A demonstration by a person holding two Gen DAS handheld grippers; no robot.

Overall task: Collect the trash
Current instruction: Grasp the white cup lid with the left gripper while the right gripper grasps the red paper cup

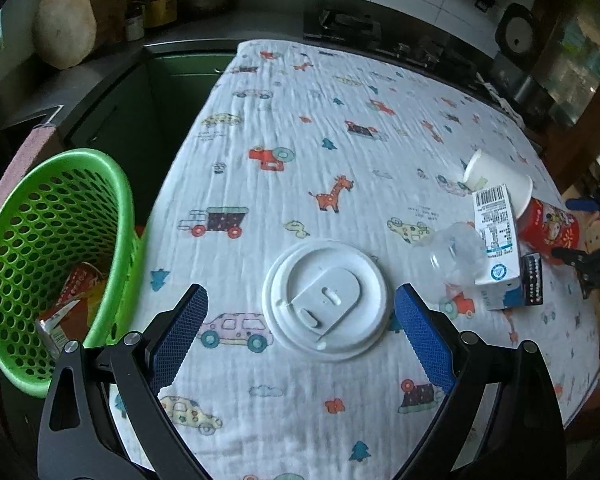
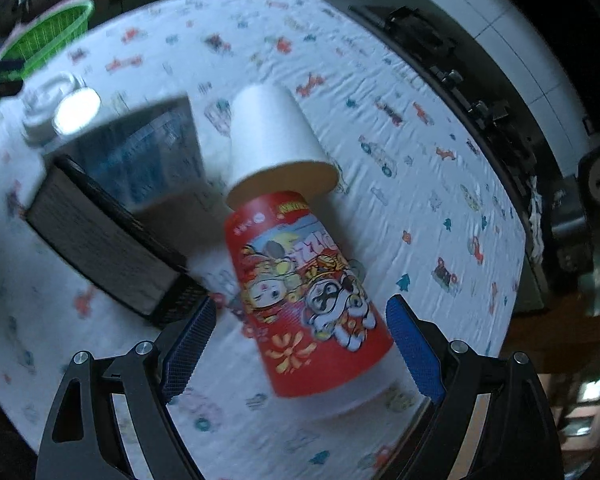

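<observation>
The left gripper (image 1: 302, 320) stands wide open and holds nothing; the white plastic lid (image 1: 326, 300) lies flat on the printed tablecloth (image 1: 300, 128) between its blue pads (image 1: 178, 332), touching neither. To its left, off the table edge, the green basket (image 1: 56, 256) holds some wrappers. Ahead to the right lie a clear plastic cup (image 1: 452, 256) and a carton (image 1: 496, 240).

The right gripper (image 2: 300, 340) is likewise wide open, gripping nothing. The red cartoon cup (image 2: 304, 296) lies on its side between the fingers, apart from both pads. Beyond it, the white paper cup (image 2: 276, 136) sits over its far end.
</observation>
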